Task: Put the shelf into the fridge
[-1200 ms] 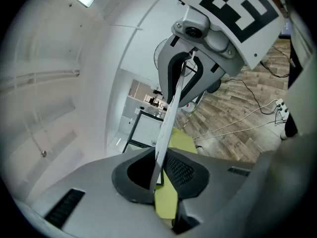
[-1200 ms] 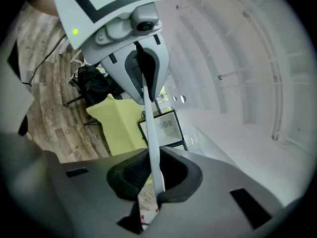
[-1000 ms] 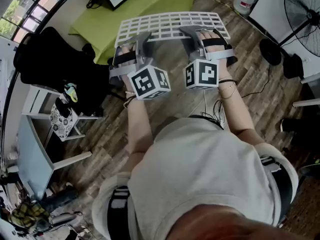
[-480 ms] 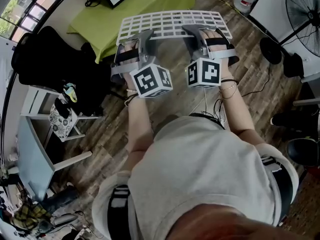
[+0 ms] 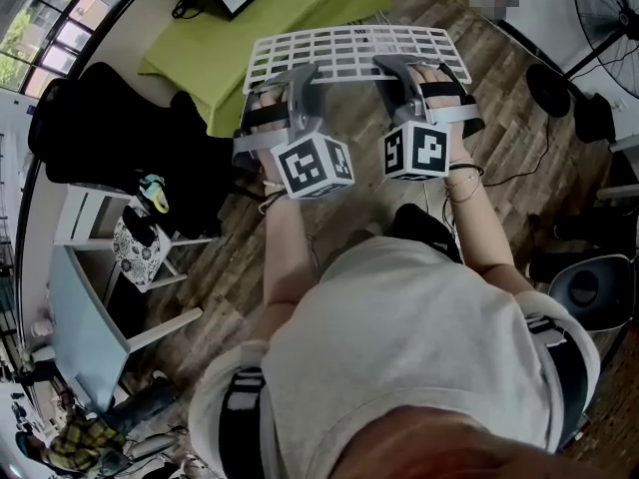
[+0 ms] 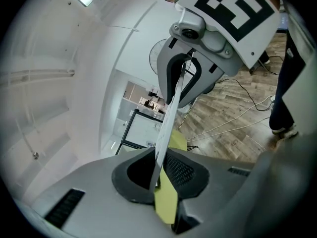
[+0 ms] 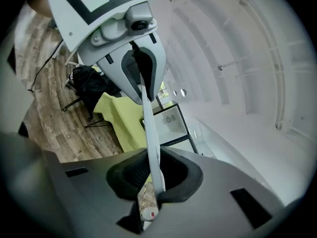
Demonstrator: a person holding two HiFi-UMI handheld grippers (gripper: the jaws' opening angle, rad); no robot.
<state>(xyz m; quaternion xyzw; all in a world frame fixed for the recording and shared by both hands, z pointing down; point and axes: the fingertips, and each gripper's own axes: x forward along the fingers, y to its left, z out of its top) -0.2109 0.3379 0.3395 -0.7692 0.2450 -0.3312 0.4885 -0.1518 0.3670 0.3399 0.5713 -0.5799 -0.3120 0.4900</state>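
- Person's grey shirt: nearest item, behind both pairs of jaws. Both forearms stretch forward from it.
- Left gripper: jaws pinch the near long edge of the shelf. In the left gripper view the white panel runs edge-on between the dark pads and on past them.
- Right gripper: jaws likewise clamped on the same near edge, further along it. The panel stands edge-on between the pads.
- Shelf: white grid panel, flat side up in the head view, carried above the floor. It spans from one pair of jaws to the other and reaches out ahead of both.
- Wooden floor: beneath the jaws and the shelf.
- Green table: below and beyond the left jaws, partly under the shelf.
- Fan: far off, outward of the right jaws.
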